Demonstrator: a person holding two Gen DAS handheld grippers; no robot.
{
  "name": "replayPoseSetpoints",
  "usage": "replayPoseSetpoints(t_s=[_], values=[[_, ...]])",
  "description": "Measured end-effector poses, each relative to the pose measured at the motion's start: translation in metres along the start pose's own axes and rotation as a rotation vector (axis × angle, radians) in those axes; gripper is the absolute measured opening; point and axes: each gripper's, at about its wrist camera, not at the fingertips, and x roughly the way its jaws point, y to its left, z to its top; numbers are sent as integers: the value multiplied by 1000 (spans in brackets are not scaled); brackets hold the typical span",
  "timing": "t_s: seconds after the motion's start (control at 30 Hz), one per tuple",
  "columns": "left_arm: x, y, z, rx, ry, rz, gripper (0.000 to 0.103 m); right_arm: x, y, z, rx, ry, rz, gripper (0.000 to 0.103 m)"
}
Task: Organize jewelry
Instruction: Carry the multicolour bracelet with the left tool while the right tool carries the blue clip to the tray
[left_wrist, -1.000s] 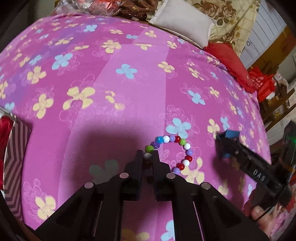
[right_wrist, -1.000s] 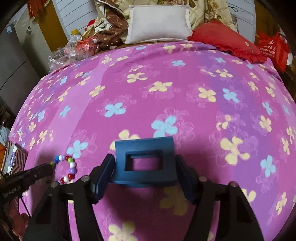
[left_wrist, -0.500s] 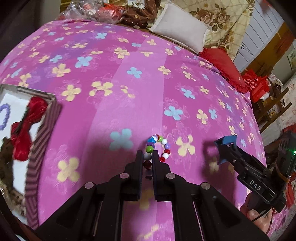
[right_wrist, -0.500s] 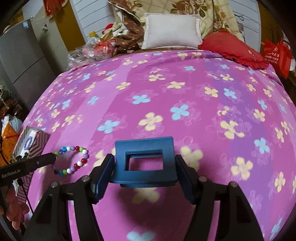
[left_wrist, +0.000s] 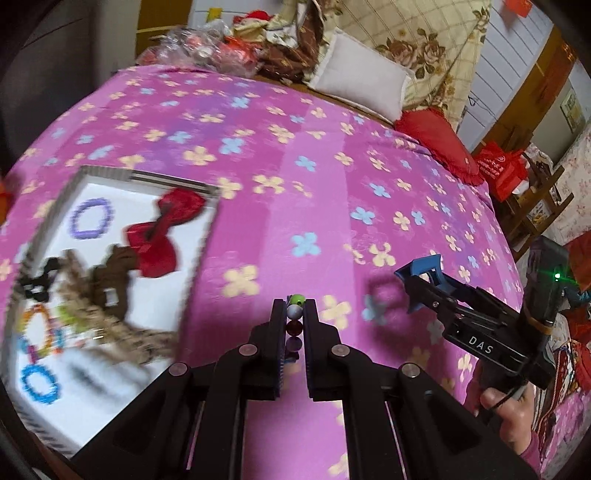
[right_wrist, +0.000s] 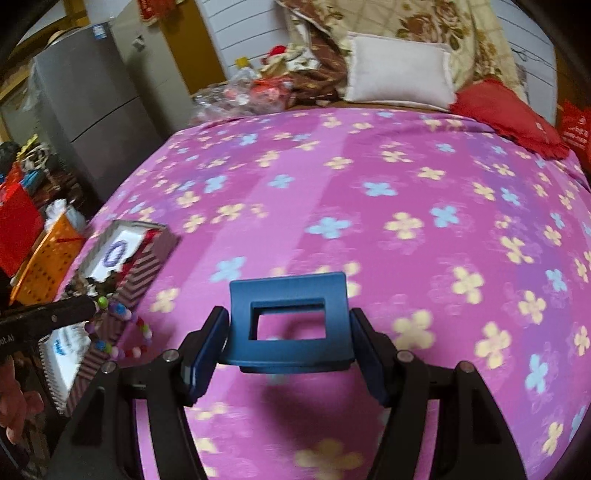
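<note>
Multicoloured bead bracelet (left_wrist: 294, 325) hangs pinched in the left tool (left_wrist: 294, 314), off the bed (left_wrist: 332, 184), near the striped box (left_wrist: 201, 254). Right tool (right_wrist: 290, 325) clamps a blue clip (right_wrist: 290, 291). Best carried over the box wall, then lowered onto bare white floor beside the red bow (left_wrist: 162, 236). Open bedspread lies rightward.

Looks like somebody's bedroom at home: a bed (right_wrist: 369, 206) wearing a pink flowered sheet is filling the view, a white pillow (right_wrist: 399, 74) and red cushion (right_wrist: 506, 114) are sitting at its head, and a grey fridge (right_wrist: 92, 103) is standing alongside.
</note>
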Motion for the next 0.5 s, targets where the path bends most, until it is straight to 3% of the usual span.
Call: replayPoseSetpoints(t_s=[0.5], values=[[-84,110,-37,-117,-39,109,4,-13,155,-18,-200,38,235,69]])
